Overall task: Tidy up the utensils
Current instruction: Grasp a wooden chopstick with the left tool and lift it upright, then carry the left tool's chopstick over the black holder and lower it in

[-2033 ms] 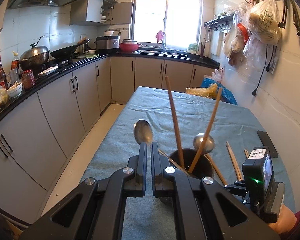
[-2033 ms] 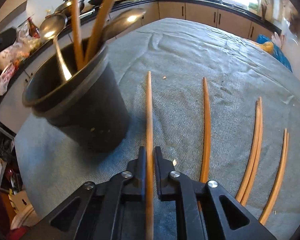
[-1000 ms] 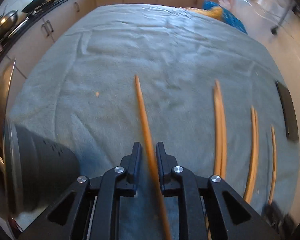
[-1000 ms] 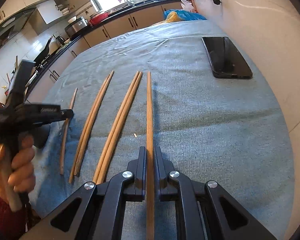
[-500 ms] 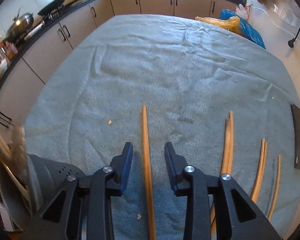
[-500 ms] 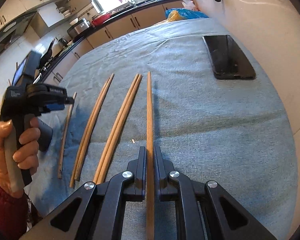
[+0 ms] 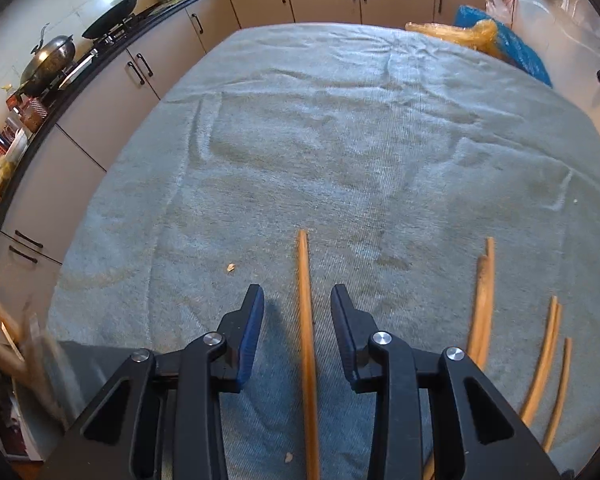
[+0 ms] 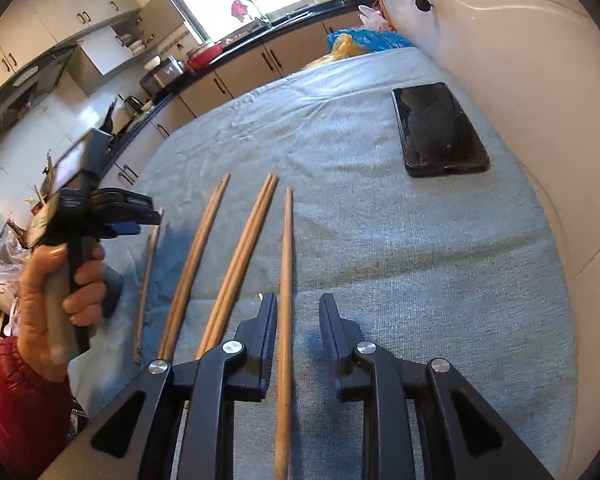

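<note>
Several wooden chopsticks lie in a row on the grey-blue cloth [image 7: 340,140]. My left gripper [image 7: 297,300] is open, its jaws astride one chopstick [image 7: 306,320] lying flat on the cloth. More chopsticks [image 7: 482,304] lie to its right. My right gripper [image 8: 298,308] is open, with another chopstick [image 8: 286,264] lying between its jaws on the cloth. Chopstick pairs [image 8: 244,248] lie to its left. The left gripper [image 8: 112,212] shows there, held in a hand. The dark utensil holder [image 7: 24,364] is blurred at the left edge.
A black phone [image 8: 440,130] lies on the cloth near the wall [image 8: 540,60]. Blue and yellow bags [image 7: 496,40] sit at the table's far end. Kitchen cabinets and a counter with pans [image 7: 52,60] run along the left.
Both grippers have opened and let go of their chopsticks, which now lie on the cloth. Two seconds ago the left was by the holder and the right carried a chopstick near it.
</note>
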A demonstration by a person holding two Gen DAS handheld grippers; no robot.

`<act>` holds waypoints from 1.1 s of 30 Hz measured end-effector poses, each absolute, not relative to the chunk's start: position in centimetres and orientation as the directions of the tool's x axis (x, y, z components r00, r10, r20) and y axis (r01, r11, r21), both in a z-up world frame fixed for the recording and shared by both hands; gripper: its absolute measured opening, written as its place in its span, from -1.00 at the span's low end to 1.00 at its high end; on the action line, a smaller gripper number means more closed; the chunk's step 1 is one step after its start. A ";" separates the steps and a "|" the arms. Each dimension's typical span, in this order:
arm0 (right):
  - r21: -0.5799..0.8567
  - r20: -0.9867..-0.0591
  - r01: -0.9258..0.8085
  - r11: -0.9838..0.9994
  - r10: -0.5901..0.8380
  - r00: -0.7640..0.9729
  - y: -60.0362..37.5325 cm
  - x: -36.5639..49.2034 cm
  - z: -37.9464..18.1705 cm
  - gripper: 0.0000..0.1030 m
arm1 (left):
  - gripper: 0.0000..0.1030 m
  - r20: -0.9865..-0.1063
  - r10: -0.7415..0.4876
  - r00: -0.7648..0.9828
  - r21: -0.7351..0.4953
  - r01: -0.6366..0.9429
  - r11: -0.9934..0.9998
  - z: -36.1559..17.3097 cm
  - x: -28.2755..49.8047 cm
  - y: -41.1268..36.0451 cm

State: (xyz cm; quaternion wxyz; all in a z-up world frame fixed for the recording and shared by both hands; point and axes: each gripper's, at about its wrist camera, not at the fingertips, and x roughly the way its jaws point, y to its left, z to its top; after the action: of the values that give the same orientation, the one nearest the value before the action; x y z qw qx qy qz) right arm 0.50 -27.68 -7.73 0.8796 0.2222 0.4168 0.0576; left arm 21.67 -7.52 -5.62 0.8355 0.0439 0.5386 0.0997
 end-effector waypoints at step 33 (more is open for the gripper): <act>0.033 -0.889 -0.029 0.999 0.042 0.455 -22.0 11.4 -8.9 -0.83 | -0.88 -0.798 -0.085 0.596 0.015 0.161 0.987 4.1 10.7 -8.2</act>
State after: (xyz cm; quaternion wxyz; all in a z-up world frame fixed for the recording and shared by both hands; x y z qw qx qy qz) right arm 11.42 -22.01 -8.86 0.8530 0.0065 0.5215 0.0209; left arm 10.72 -8.16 4.13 0.8924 0.0428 0.4439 -0.0687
